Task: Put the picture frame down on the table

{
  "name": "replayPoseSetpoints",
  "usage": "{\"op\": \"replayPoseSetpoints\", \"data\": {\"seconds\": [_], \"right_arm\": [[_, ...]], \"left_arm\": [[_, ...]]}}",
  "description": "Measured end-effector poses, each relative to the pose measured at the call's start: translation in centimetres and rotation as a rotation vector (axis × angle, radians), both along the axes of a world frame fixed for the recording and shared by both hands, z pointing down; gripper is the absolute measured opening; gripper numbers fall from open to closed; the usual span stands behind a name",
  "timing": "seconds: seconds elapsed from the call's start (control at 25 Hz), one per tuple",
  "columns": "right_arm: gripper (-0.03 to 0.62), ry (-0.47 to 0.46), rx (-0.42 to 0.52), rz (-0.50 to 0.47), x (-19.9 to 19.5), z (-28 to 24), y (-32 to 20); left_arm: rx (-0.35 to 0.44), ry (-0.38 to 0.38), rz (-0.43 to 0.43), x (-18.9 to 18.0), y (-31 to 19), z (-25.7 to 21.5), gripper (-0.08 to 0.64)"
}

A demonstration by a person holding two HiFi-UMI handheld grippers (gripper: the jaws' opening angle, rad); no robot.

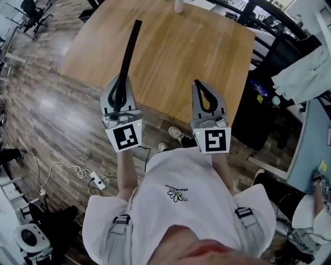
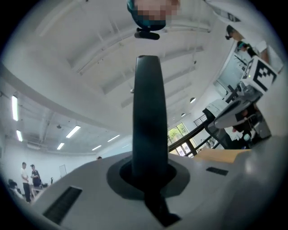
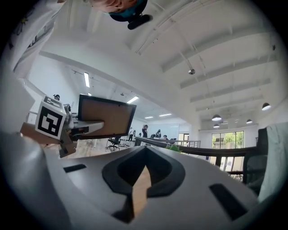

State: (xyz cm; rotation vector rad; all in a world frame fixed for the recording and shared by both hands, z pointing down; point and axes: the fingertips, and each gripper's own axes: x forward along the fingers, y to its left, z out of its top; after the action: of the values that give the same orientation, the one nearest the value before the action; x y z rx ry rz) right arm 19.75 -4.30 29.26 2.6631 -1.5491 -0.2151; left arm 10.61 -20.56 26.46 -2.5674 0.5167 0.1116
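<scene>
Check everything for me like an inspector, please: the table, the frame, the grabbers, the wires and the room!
Surface: wooden table, light brown, flat.
Job's things: picture frame, black, seen edge-on, held up over the table, not yet laid down.
Clutter: one small white thing at the table's far edge; cannot tell what it is.
Grippers: left gripper is clamped on the frame's lower end; right gripper has its jaws together with nothing between them.
Cables: white cable and power strip on the floor at the person's left; none seen on the table.
Surroundings: wood-plank floor, black chair at the right, people standing far off.
</scene>
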Motion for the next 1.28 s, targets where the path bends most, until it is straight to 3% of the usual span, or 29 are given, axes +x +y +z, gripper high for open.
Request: {"op": "replayPoseSetpoints", "data": {"seconds": [0.08,0.24,0.48,0.68,1.12,1.28], "right_arm": [[0.009,0.0,0.006,0.006,0.3,0.0,0.5],[0.009,0.007,0.01,0.003,0.6,0.0,0.8],[0.011,-0.03,0.06,-0.074,1.0,-0.6,-0.5],[0.009,-0.033,0.04,-0.117,1.5,0.0,-2.0],[0.011,-0.145,0.001,-0.119,2.8,3.2,-1.4],[0.009,-0.154,-0.012,-0.101,3.8,4.2,-1.0]], "left_arm": [[0.092,-0.052,0.027,1.2,0.3,-0.1,0.023],[0.165,-0.1,0.066,3.6,0.9,0.2,0.023],[0.171,-0.145,0.108,7.0,2.0,2.4,0.023],[0.318,-0.296,0.134,9.0,2.1,6.1,0.023],[0.376,-0.602,0.239,12.0,2.6,16.9,0.023],[0.444,-0.715,0.246,12.9,2.6,20.9,0.025]]}}
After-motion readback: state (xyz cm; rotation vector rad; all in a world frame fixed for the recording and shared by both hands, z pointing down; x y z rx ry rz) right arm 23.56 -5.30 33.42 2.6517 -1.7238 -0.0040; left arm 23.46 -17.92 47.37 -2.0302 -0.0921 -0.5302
